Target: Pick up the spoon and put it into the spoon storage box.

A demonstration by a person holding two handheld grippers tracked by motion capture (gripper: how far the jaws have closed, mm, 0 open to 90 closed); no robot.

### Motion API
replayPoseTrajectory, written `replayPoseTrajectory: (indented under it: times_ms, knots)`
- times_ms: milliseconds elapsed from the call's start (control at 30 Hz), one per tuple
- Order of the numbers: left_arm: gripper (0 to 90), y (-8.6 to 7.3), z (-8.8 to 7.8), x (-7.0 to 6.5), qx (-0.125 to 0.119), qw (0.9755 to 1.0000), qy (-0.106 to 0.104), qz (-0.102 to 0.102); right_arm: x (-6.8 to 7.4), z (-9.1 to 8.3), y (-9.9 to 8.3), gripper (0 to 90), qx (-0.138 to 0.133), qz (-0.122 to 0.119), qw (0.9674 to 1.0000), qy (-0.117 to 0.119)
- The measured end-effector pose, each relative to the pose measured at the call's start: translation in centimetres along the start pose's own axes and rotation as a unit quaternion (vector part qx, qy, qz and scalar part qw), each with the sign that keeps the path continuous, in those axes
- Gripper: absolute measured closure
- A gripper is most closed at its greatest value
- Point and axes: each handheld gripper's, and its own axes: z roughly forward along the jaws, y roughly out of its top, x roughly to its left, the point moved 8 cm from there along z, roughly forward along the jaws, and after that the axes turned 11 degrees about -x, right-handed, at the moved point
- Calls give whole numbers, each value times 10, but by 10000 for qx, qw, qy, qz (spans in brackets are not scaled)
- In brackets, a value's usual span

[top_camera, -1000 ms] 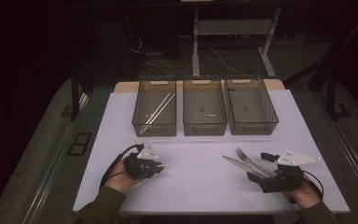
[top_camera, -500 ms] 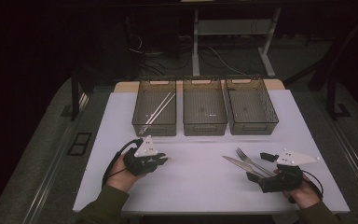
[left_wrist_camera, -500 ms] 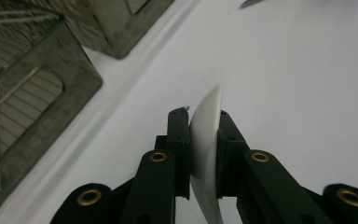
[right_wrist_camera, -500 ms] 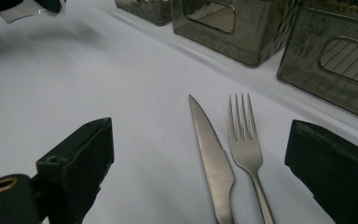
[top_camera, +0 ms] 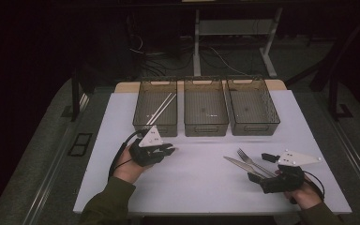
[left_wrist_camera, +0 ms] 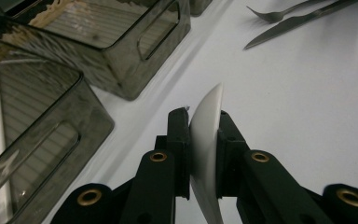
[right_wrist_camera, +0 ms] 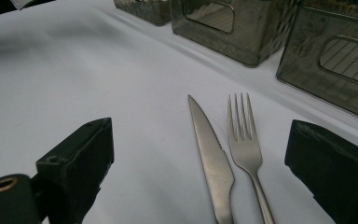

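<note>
On the near left, the left gripper [top_camera: 166, 151] has lifted a bit off the table [top_camera: 197, 187] & moved toward the bins, jaws pinching a white spoon [left_wrist_camera: 207, 135]. Looks like it's headed for a bin [top_camera: 155, 107], maybe w/ the white sticks [top_camera: 161, 107]. Right gripper [right_wrist_camera: 205, 154] waits, jaws spread, near the knife [right_wrist_camera: 212, 158] & fork [right_wrist_camera: 246, 140].

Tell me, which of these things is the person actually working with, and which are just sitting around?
In use:
- left claw, shut on a white spoon
- right claw, open around the knife and fork
- three smoky bins; the left bin already holds white chopsticks

Lying about:
- white table top
- cables on the floor behind
</note>
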Motion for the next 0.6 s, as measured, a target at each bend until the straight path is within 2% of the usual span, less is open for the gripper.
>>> replayPoseTrajectory:
  times_ms: [167,500,567,600]
  knots:
    - [790,13,9,7,-124,9999,-8,-35,-1,0,0,80,-12,11,10000,-8]
    - [789,44,25,20,-99,9998,-39,191,0,-1,0,80,7,40,10000,14]
    - [789,50,27,23,-83,9997,-30,245,-2,0,1,80,-63,-45,10000,-9]
    - [789,53,29,24,-104,9996,-38,256,0,-1,0,80,-21,37,10000,0]
